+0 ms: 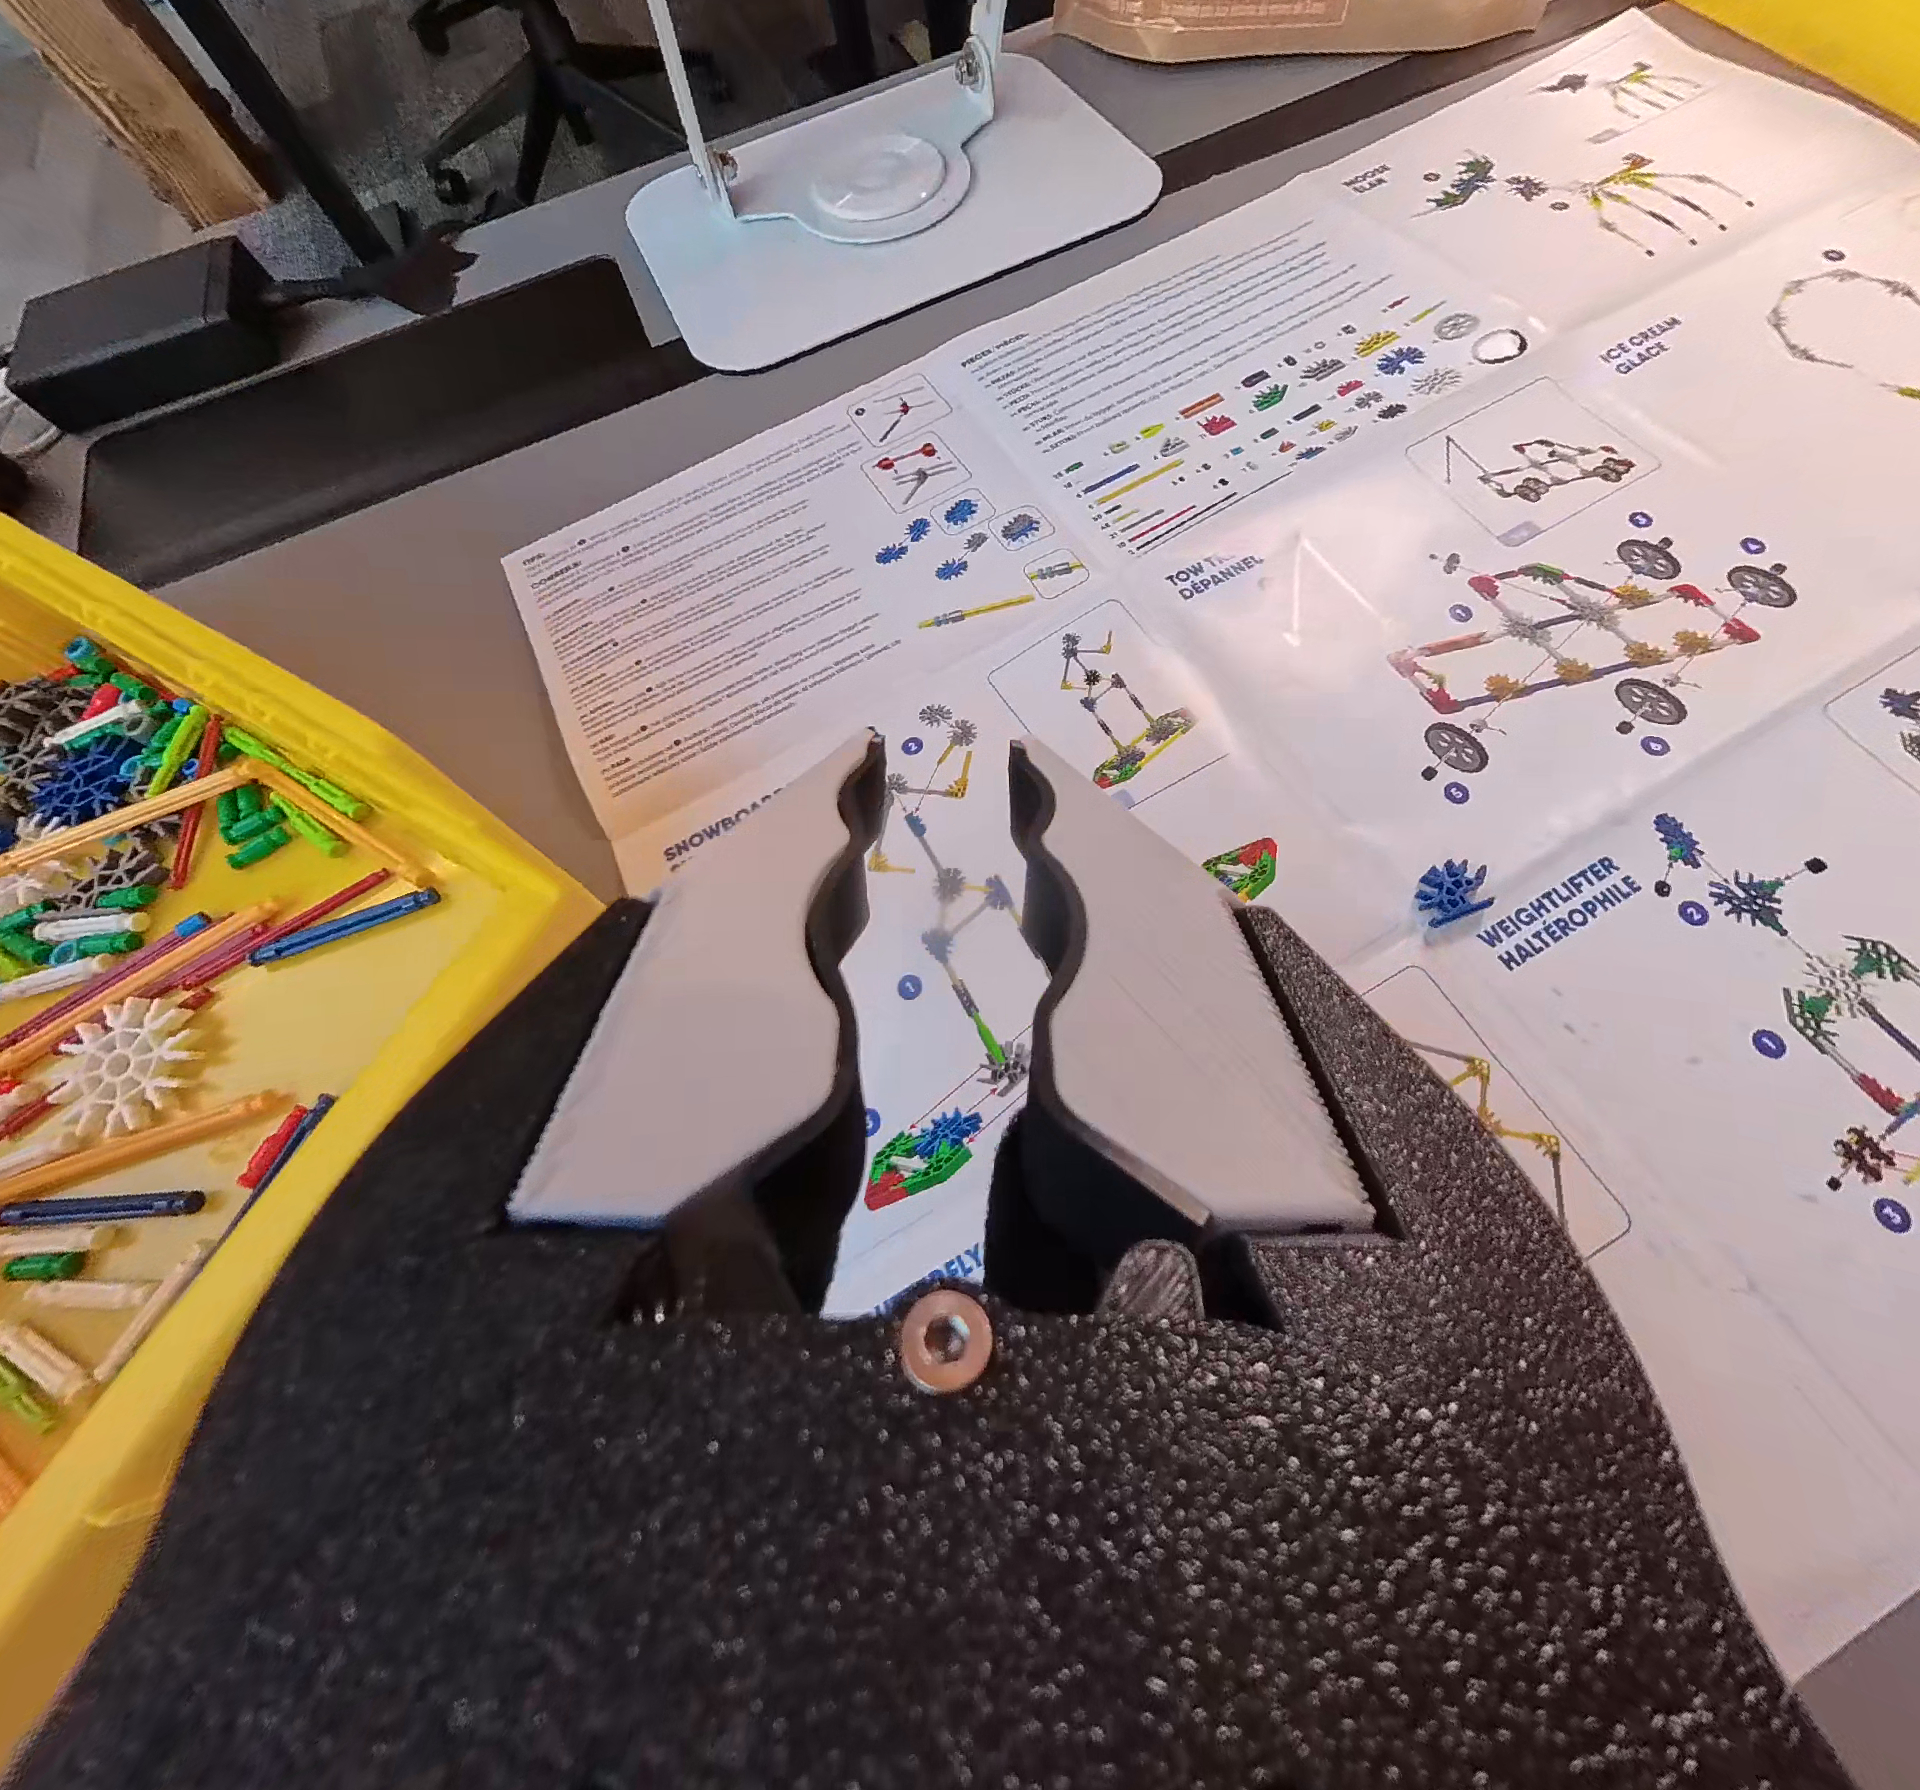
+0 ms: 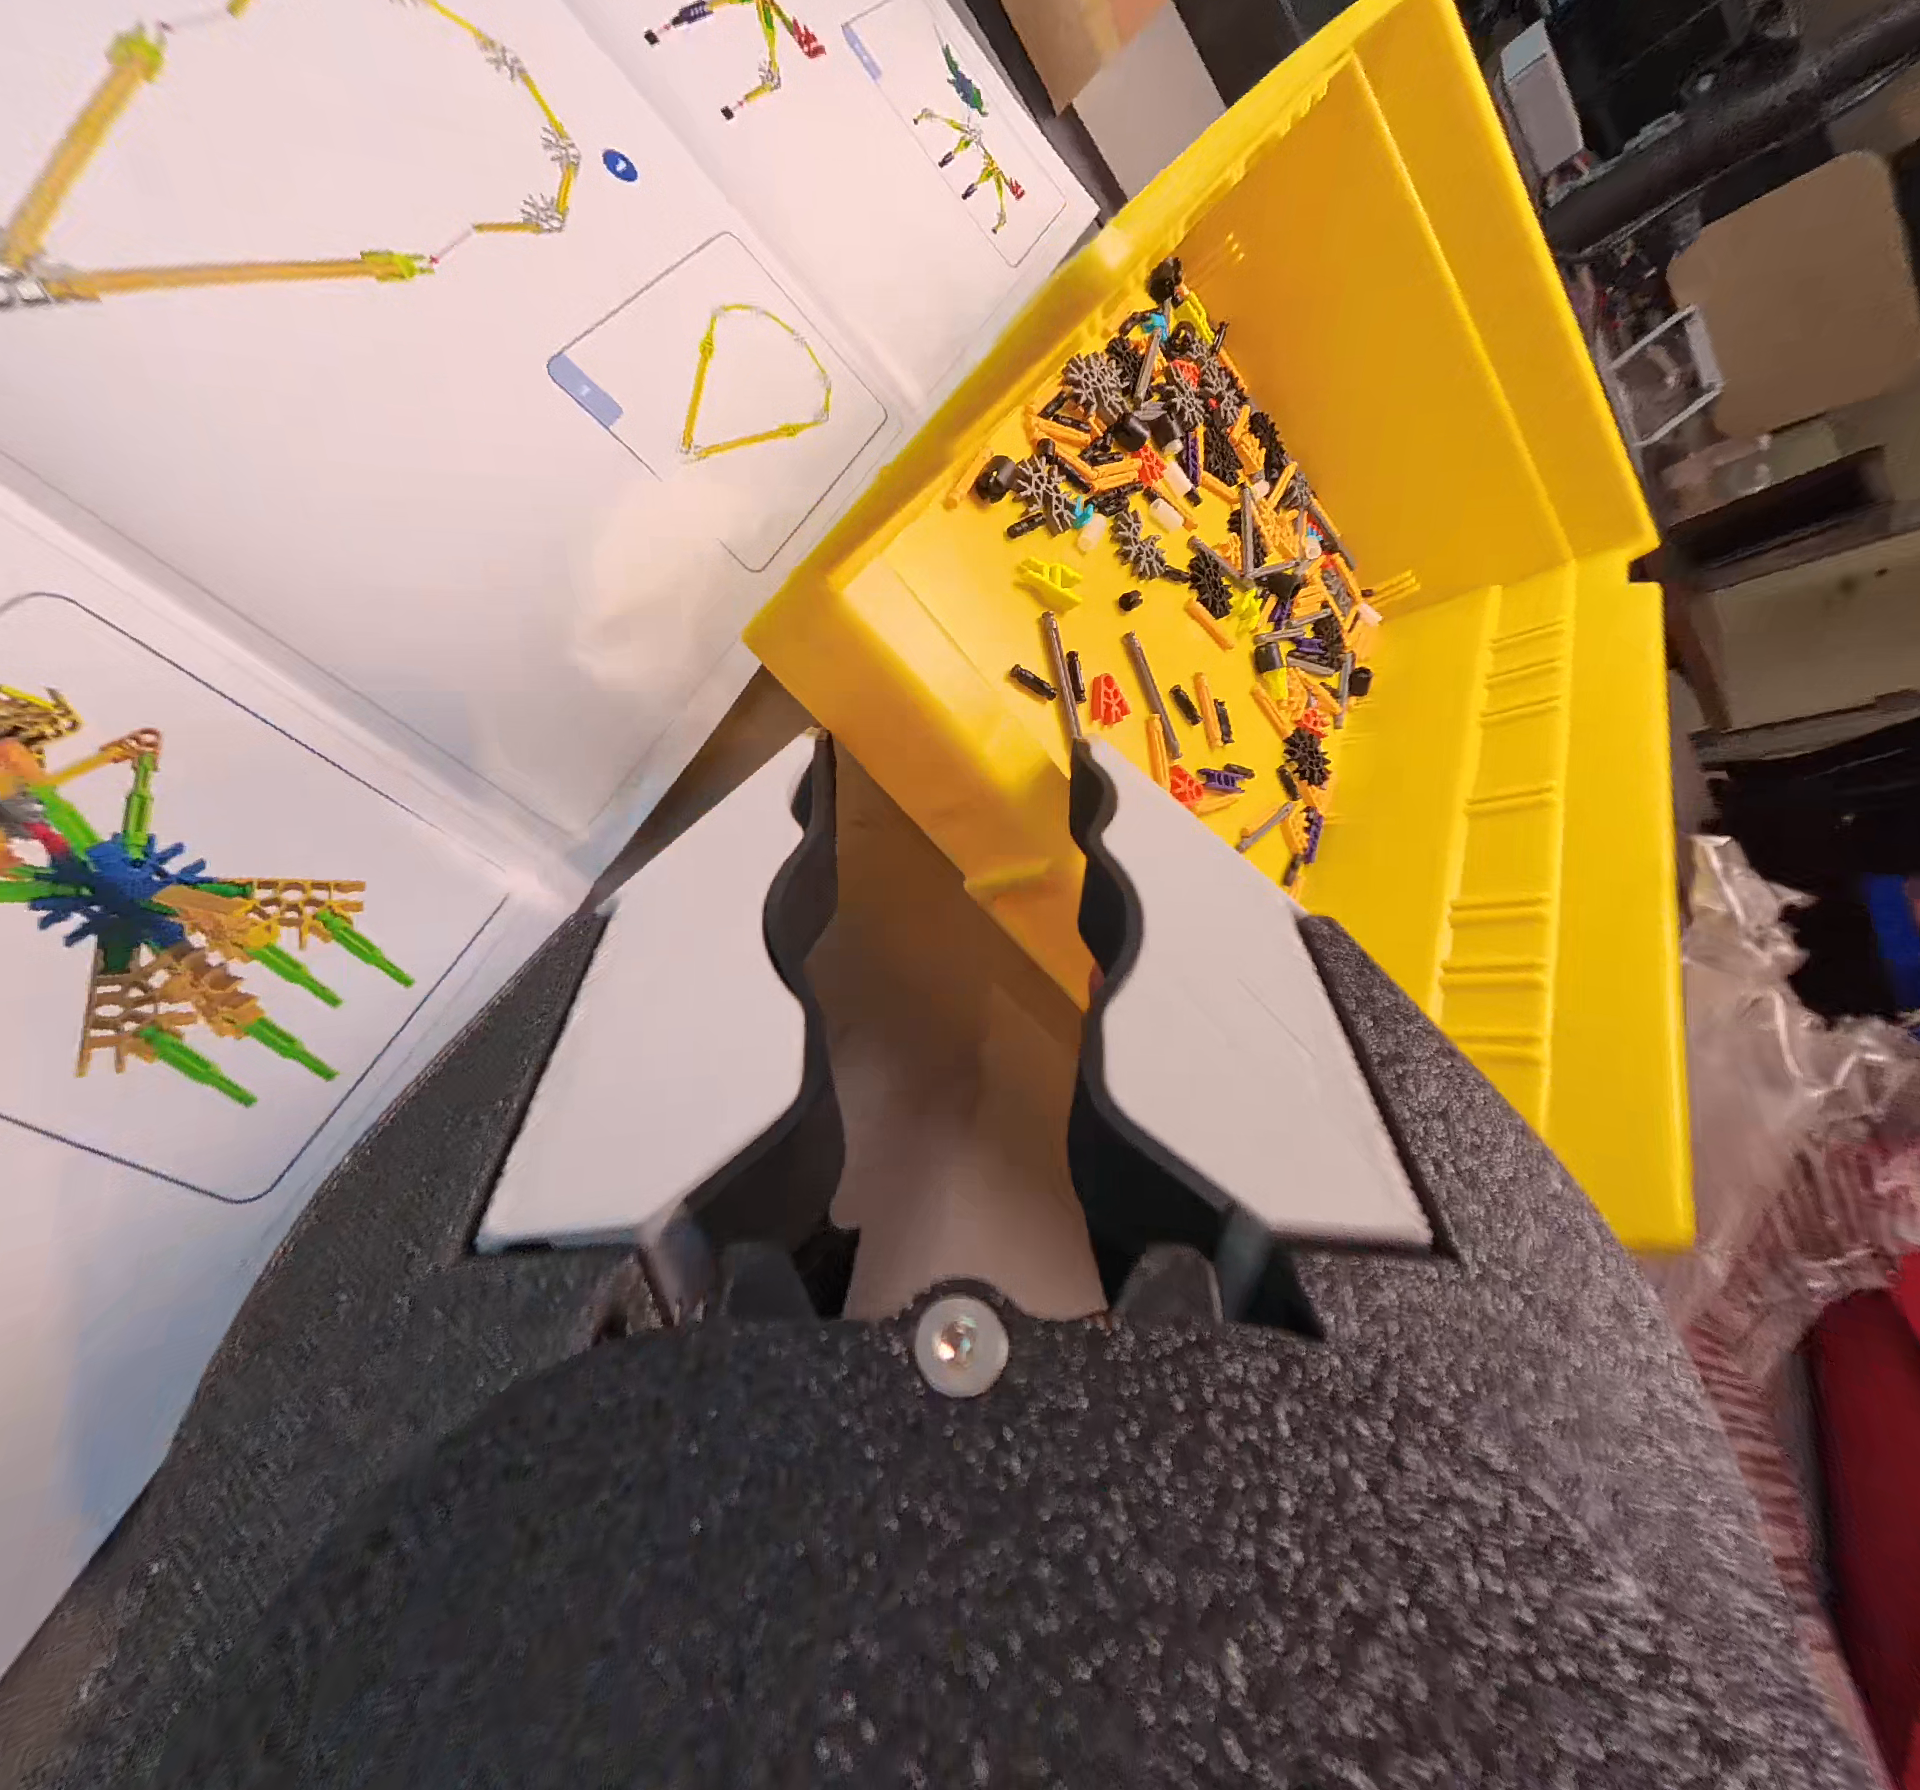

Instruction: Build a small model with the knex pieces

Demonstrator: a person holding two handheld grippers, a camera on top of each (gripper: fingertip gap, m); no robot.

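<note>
Above the instruction sheet [image 1: 1299,597], my left tool [image 1: 940,753] gapes empty; my right tool [image 2: 951,753], likewise empty, nears a yellow bin [image 2: 914,597].

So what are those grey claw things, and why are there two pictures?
They are tongs that a person holds, one in each hand, each with a little camera looking along its two fingers. One picture comes from the left tongs, the other from the right tongs. Both are open and hold nothing. The left tongs hang over a big paper instruction sheet on a grey table, next to a yellow tray of colourful building sticks. A small blue connector piece lies on the sheet. The right tongs point at the edge of another yellow tray full of small pieces.
</note>
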